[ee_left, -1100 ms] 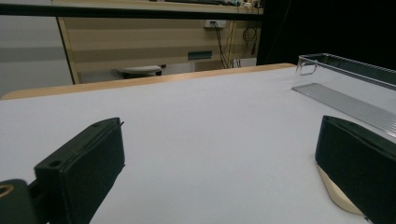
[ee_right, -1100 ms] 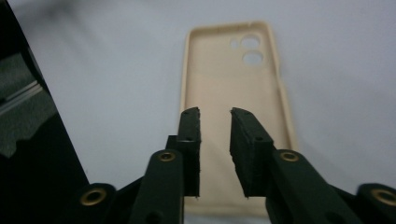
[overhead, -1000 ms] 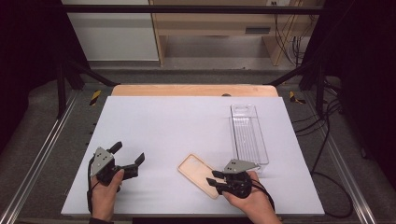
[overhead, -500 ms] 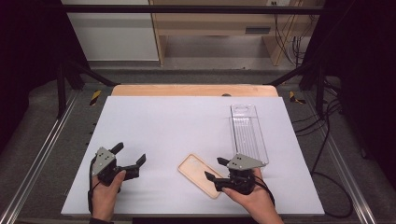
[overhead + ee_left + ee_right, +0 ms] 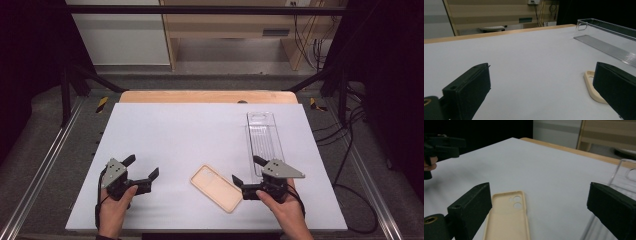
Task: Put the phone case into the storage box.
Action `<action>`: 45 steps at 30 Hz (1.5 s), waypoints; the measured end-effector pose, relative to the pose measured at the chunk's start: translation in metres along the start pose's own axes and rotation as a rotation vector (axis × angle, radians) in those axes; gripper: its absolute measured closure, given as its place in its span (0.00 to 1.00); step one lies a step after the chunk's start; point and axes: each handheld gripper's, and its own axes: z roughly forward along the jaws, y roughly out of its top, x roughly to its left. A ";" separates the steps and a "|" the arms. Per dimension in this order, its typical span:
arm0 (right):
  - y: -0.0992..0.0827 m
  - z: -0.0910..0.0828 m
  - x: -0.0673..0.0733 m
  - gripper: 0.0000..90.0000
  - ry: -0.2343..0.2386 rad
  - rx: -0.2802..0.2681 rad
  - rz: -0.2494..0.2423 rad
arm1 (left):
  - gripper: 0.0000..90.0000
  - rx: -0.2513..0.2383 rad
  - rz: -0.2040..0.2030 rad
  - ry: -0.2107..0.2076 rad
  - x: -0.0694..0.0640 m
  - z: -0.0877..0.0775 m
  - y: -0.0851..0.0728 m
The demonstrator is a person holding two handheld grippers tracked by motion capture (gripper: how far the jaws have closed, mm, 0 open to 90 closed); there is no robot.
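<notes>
Both tools agape, empty — right tool (image 5: 250,177) nearest phone case (image 5: 217,187); approach low, pinch case's long edge — avoid tray (image 5: 265,142).

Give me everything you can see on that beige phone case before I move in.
The phone case is a cream, matte shell that looks like soft plastic or silicone. It lies flat on the white table, hollow side up, with a raised rim and camera cutouts at one end. It sits diagonally, just ahead of the open right gripper, apparently untouched.
</notes>
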 end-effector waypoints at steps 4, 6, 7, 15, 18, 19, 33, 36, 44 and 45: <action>-0.001 -0.014 -0.013 0.07 -0.037 -0.059 0.022 | 0.01 0.001 0.015 0.002 -0.004 0.000 0.002; -0.002 -0.020 -0.019 0.06 -0.052 -0.084 0.026 | 0.01 0.020 0.045 0.002 -0.010 0.001 0.004; -0.004 -0.025 -0.024 0.06 -0.061 -0.102 0.028 | 0.01 0.028 0.046 -0.009 -0.013 0.002 0.005; -0.016 -0.052 -0.044 0.05 -0.155 -0.162 -0.036 | 0.01 0.145 0.087 -0.090 -0.044 0.021 0.012; -0.023 -0.058 -0.050 0.04 -0.190 -0.180 -0.053 | 0.02 0.213 0.119 -0.107 -0.057 0.030 0.016; -0.028 -0.061 -0.053 0.04 -0.209 -0.196 -0.046 | 0.02 0.239 0.125 -0.113 -0.062 0.032 0.018; -0.039 -0.071 -0.061 0.03 -0.234 -0.212 -0.044 | 0.05 0.479 0.235 -0.192 -0.112 0.069 0.040; -0.040 -0.072 -0.063 0.04 -0.237 -0.213 -0.034 | 0.06 0.519 0.244 -0.208 -0.115 0.078 0.040; -0.040 -0.073 -0.061 0.04 -0.232 -0.219 -0.038 | 0.06 0.583 0.228 -0.225 -0.112 0.087 0.040; -0.040 -0.073 -0.061 0.04 -0.231 -0.219 -0.038 | 0.06 0.585 0.222 -0.226 -0.111 0.088 0.040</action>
